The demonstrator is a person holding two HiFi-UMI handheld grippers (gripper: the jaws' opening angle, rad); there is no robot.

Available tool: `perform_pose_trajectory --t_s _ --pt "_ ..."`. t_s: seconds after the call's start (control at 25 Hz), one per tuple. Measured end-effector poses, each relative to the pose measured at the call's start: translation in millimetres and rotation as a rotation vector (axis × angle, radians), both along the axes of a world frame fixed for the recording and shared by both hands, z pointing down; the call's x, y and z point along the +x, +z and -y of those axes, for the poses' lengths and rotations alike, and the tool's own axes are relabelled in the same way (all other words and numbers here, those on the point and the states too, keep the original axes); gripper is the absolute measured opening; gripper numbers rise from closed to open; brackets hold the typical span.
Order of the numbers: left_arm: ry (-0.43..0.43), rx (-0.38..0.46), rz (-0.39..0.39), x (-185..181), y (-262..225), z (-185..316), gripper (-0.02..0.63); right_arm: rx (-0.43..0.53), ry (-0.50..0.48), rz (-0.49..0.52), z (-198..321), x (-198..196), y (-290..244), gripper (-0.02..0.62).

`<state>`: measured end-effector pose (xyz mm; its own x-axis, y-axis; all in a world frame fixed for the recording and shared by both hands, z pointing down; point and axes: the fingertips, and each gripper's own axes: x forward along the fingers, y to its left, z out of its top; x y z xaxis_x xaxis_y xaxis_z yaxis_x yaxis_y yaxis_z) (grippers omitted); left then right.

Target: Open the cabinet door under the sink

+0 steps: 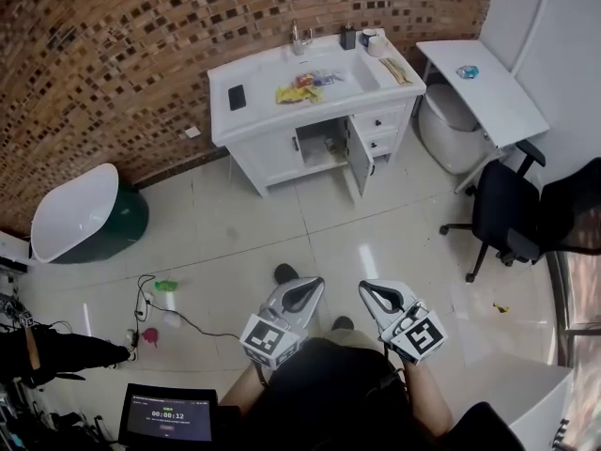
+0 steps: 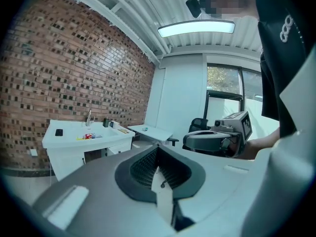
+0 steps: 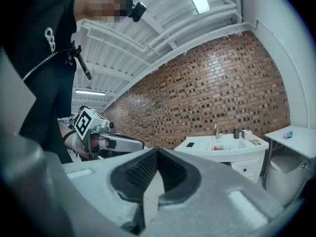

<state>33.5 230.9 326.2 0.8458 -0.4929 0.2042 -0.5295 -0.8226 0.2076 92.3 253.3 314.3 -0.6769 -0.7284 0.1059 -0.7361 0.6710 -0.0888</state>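
The white sink cabinet (image 1: 282, 125) stands against the brick wall, far from me across the tiled floor. Its right door (image 1: 358, 163) is swung out, showing a dark opening (image 1: 324, 146); the left door (image 1: 278, 150) looks closed. Both grippers are held close to my body, pointing toward the cabinet. My left gripper (image 1: 307, 289) and right gripper (image 1: 378, 291) are shut with nothing in them. The left gripper view has the cabinet (image 2: 84, 144) small at left and the right gripper (image 2: 217, 139) beside it. The right gripper view shows the cabinet (image 3: 229, 152) at right and the left gripper (image 3: 101, 138).
A white and green tub (image 1: 80, 216) sits at the left wall. A black office chair (image 1: 507, 212), a white table (image 1: 488, 87) and a bin (image 1: 449, 125) are at the right. Cables and small toys (image 1: 161, 289) lie on the floor. A phone (image 1: 237, 97) rests on the countertop.
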Motion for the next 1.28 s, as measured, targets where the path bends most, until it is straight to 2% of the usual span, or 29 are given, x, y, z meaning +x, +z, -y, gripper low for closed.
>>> perform_pose_trajectory --t_s 0.16,0.28,0.56,0.8,0.92,1.28 --pt "0.037 0.020 0.003 14 -3 -38 0.017 0.029 -0.017 -0.016 -34 -4 -3 -0.008" --pt "0.047 0.030 0.000 23 -5 -44 0.017 0.037 -0.013 -0.015 -38 1 -8 -0.008" --pt "0.061 0.059 -0.009 23 -24 -56 0.017 0.011 0.063 -0.057 -41 13 -9 -0.008" --pt "0.030 0.036 -0.024 22 -13 -60 0.017 0.040 -0.013 -0.109 -43 -3 -13 -0.008" --pt "0.002 0.028 -0.035 21 -10 -57 0.017 0.053 -0.017 -0.114 -41 -7 -16 -0.008" --pt "-0.028 0.008 -0.039 12 -1 -63 0.017 0.022 -0.071 -0.147 -48 -21 -4 -0.008"
